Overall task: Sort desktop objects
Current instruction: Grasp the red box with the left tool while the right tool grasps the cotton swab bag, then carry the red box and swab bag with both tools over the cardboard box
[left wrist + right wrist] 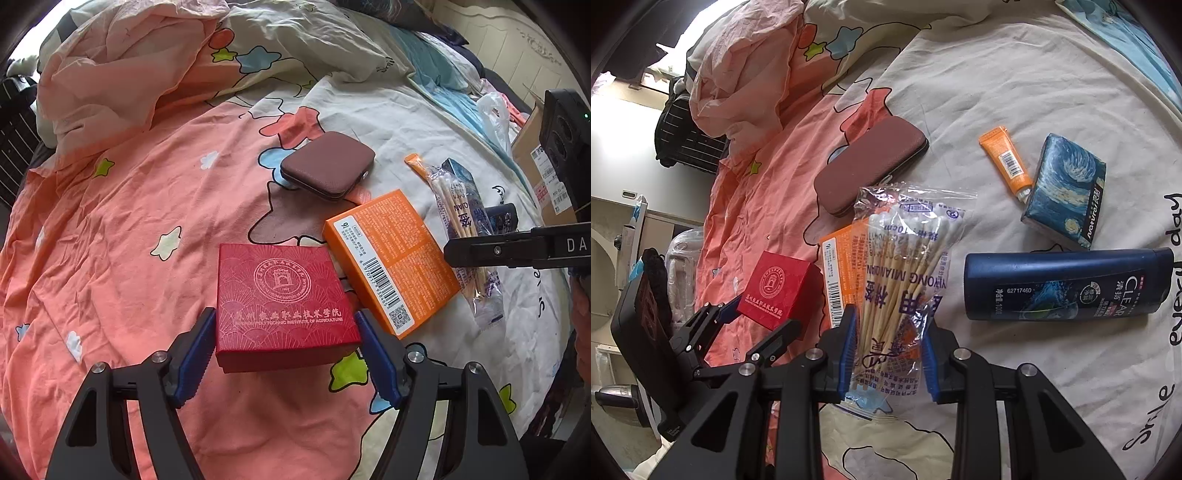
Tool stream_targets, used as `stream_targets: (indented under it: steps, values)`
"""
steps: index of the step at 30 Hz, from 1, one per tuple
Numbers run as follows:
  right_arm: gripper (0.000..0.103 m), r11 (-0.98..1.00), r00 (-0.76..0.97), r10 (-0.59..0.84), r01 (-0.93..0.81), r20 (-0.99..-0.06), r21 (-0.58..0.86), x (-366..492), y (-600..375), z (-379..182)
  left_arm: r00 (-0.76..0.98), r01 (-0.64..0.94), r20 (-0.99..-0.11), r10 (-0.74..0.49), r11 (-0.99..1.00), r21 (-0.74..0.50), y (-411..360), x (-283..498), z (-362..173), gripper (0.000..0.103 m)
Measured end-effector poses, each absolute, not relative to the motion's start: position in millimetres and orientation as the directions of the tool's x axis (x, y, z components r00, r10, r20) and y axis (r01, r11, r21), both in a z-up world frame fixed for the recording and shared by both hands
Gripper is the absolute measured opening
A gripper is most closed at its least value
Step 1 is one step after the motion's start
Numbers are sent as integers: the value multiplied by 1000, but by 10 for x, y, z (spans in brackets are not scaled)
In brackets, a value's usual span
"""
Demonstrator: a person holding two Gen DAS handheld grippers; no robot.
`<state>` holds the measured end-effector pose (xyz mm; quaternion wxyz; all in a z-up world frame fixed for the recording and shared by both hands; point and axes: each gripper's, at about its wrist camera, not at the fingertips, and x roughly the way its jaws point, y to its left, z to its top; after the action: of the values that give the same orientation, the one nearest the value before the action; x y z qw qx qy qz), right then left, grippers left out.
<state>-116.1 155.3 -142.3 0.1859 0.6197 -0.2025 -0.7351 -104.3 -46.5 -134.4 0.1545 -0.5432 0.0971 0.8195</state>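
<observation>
Between your left tool's [286,341] pads: red gift box [282,304], gripped square-on; right tool [890,347] clamps the cotton-swab bag [905,273].

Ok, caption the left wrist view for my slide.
Left claw grips a red box beside an orange box on the bedsheet.

Black angular gripper frames, silver screws, ribbed blue pads on the fingers [192,354].
</observation>
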Motion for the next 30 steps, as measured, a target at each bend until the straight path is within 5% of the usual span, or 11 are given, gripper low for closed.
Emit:
stream_targets:
  steps: [30]
  values:
    - [29,-859,-256,-506,56,-824,510,-798,1912,-628,-429,-456,-890,156,-888,64,119,-665,-378,75]
